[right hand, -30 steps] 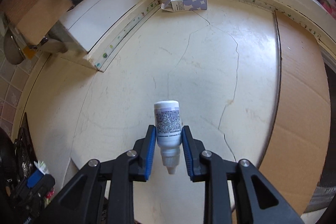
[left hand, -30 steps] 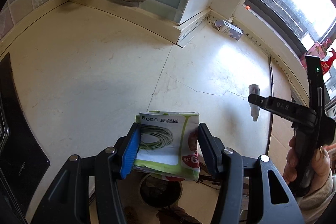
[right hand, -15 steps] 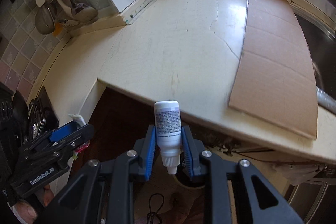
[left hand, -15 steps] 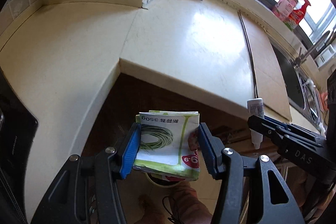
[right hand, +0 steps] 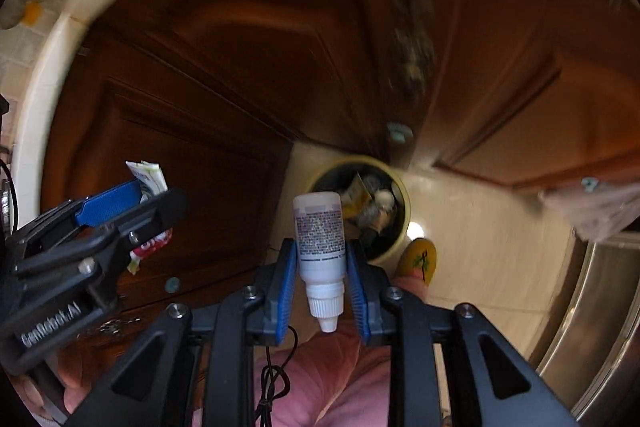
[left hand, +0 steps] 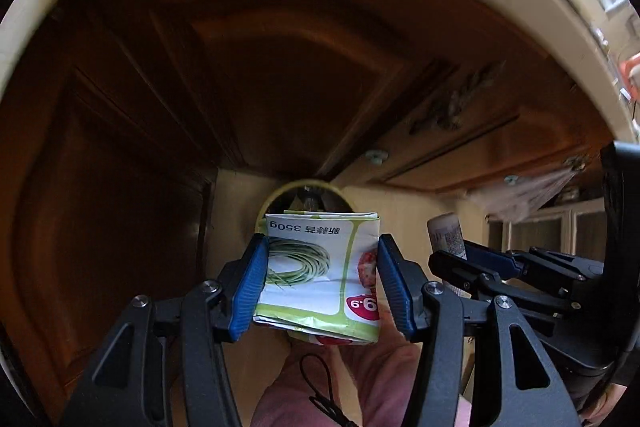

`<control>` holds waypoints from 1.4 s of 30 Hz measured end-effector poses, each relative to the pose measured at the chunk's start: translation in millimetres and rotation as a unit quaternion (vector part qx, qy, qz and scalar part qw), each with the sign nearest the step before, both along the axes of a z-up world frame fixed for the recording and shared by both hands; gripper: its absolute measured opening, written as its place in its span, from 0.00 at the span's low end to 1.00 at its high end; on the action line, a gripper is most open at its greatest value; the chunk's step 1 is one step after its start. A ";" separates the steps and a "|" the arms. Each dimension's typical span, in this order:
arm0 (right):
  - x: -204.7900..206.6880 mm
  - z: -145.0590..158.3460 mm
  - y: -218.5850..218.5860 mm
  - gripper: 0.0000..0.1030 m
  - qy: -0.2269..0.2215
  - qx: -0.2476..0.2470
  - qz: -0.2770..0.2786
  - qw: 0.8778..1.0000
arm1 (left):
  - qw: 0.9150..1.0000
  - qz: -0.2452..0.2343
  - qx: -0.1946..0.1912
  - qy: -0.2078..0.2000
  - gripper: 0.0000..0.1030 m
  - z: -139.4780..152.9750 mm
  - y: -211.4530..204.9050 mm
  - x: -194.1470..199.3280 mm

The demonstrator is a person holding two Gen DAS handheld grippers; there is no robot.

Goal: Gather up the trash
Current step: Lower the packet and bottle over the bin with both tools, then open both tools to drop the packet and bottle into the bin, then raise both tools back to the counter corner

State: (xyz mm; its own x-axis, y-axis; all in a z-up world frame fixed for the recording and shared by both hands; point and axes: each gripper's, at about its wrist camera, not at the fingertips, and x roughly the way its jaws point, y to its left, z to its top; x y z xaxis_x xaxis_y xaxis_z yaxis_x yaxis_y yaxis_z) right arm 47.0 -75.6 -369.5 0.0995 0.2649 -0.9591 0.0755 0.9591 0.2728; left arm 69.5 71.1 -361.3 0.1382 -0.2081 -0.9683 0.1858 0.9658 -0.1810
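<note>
trash filled both grippers: left gripper (left hand: 318,277) pinched a folded food packet (left hand: 320,269) at frame centre, soft and light; right gripper (right hand: 322,273) clamped a small bottle (right hand: 320,241) by its stiff, slippery-looking body, above the bin (right hand: 394,245).

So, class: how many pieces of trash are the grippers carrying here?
2. A folded packet sits in the left gripper; a small bottle sits in the right gripper. More trash lies in the bin below.
</note>
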 end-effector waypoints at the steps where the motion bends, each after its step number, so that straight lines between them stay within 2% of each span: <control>1: 0.5 -11.2 -1.5 0.25 0.007 0.002 -0.003 1.000 | 1.000 -0.004 0.005 0.006 0.52 -11.0 -2.7 0.6; 3: 4.1 -29.5 -3.6 0.25 0.015 0.004 -0.006 1.000 | 1.000 -0.008 0.017 0.015 0.53 -28.5 -6.0 2.2; 5: 5.6 -42.4 -3.4 0.26 0.017 -0.005 -0.006 1.000 | 0.999 -0.002 0.032 0.018 0.66 -40.8 -6.2 3.9; 6: 7.0 -48.6 -4.6 0.27 0.019 -0.007 -0.008 1.000 | 0.999 0.005 0.034 0.020 0.69 -45.0 -3.8 4.4; 8: 7.1 -55.2 -10.1 0.31 0.024 -0.008 -0.015 1.000 | 0.999 0.017 0.034 0.026 0.70 -49.5 4.6 5.1; 14: 3.0 -45.7 -23.9 0.31 0.018 -0.011 -0.023 1.000 | 0.998 0.046 0.035 0.026 0.70 -44.8 27.9 1.5; 17: -0.7 -35.0 -29.3 0.31 0.015 -0.011 -0.030 0.999 | 0.998 0.060 0.031 0.019 0.70 -30.8 34.5 0.1; 24: -7.1 16.8 -37.3 0.31 -0.030 -0.005 -0.038 0.999 | 0.997 0.071 0.019 -0.023 0.70 23.1 36.7 -2.1; 31: -10.8 99.1 -22.0 0.31 -0.136 -0.040 -0.020 0.990 | 0.992 0.062 0.010 -0.109 0.70 103.3 36.2 -7.3; 35: -6.6 139.1 -12.2 0.31 -0.186 -0.065 -0.017 0.980 | 0.982 0.062 0.009 -0.180 0.70 150.8 33.8 -5.1; 42: 20.9 204.6 2.8 0.31 -0.266 -0.111 -0.013 0.957 | 0.952 0.069 0.004 -0.297 0.70 232.8 23.3 15.1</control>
